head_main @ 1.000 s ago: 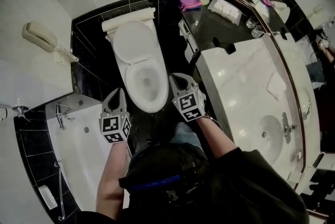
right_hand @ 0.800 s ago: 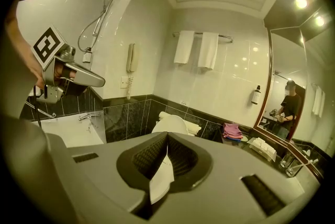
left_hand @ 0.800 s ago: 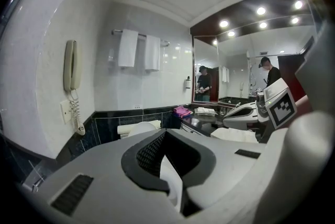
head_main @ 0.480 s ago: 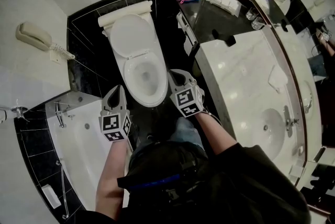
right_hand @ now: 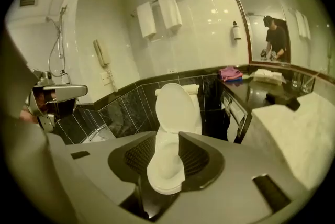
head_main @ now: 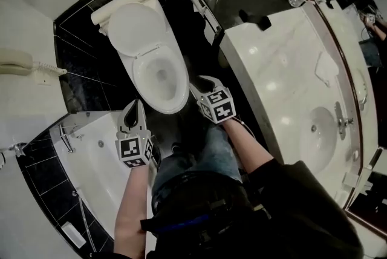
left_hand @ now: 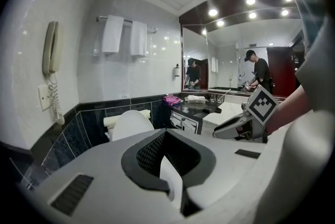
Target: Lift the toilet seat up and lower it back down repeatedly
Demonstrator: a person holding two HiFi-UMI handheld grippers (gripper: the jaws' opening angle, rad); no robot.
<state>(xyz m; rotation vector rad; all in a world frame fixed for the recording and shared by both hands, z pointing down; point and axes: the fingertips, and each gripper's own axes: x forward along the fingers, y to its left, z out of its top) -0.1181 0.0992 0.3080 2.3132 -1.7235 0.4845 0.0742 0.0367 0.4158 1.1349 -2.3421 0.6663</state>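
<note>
Seat (head_main: 139,79) is what I look for first, and as far as I can judge it lies flat on the bowl, while the lid (head_main: 134,31) stands up against the tank behind it. That means the next stroke should be a lift, which explains how I have both tools set. The right gripper (head_main: 204,87) sits low, just beside the bowl's front right curve, with its nose tipped down toward the rim. Its jaws have just been opening and now stand well apart. In the right gripper view the bowl shows in the gap between them, but it is still some way ahead, so the pads touch nothing and the tool is empty. I read that spread as room made to slip over the seat's front edge. The left gripper (head_main: 133,108) hangs on the other side, near the bowl's front left and beside the bathtub (head_main: 97,161). Its jaws are parted by a narrower gap and carry nothing; the white shape between them is only something beyond. I judge it is kept there as a spare hand, clear of the seat's swing. Whether the ring I see is the seat or the bare rim I can't fully settle from above.
</note>
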